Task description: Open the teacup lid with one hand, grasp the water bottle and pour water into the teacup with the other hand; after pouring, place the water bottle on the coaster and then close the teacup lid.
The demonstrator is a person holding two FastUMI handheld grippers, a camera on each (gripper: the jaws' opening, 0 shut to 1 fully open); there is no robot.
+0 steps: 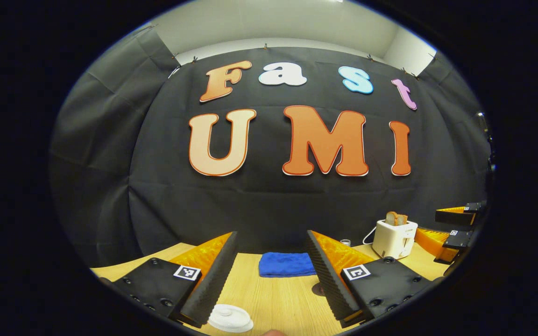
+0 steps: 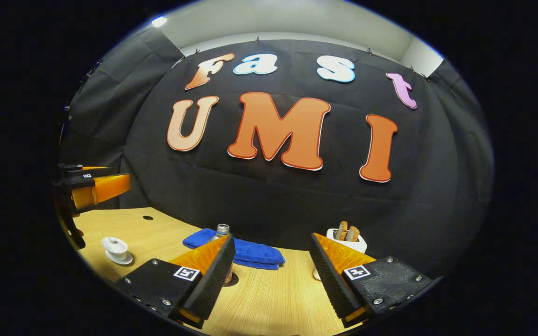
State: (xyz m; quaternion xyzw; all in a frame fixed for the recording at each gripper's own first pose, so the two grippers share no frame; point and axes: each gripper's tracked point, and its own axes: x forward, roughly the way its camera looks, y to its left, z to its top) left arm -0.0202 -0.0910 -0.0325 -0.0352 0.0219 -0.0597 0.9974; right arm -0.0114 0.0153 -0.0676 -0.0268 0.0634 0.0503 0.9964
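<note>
Here the small white lidded porcelain teacup (image 2: 115,246) stands on its white saucer (image 2: 120,257) on the pale wooden table (image 2: 269,298), far to the left in the right gripper view, with its lid on. In the left gripper view the same teacup's white top (image 1: 230,318) shows at the bottom, just beside the left finger's tip. The metal water bottle with a silver cap (image 2: 222,230) stands upright behind the right gripper's left finger, its lower body hidden by that finger; what it holds cannot be told. A dark round coaster (image 2: 232,280) peeks out at its foot; whether the bottle stands on it or just beside it cannot be told.

The left gripper (image 1: 271,275) hangs over the table with its orange-and-black fingers spread wide, gripping nothing. The right gripper (image 2: 271,275) is likewise spread apart and empty.

Behind the bottle lies a folded blue cloth (image 2: 250,252), against the black wall. To the right a white toaster (image 2: 347,242) holds two slices of brown bread (image 2: 346,232) in its slots, standing upright.
</note>
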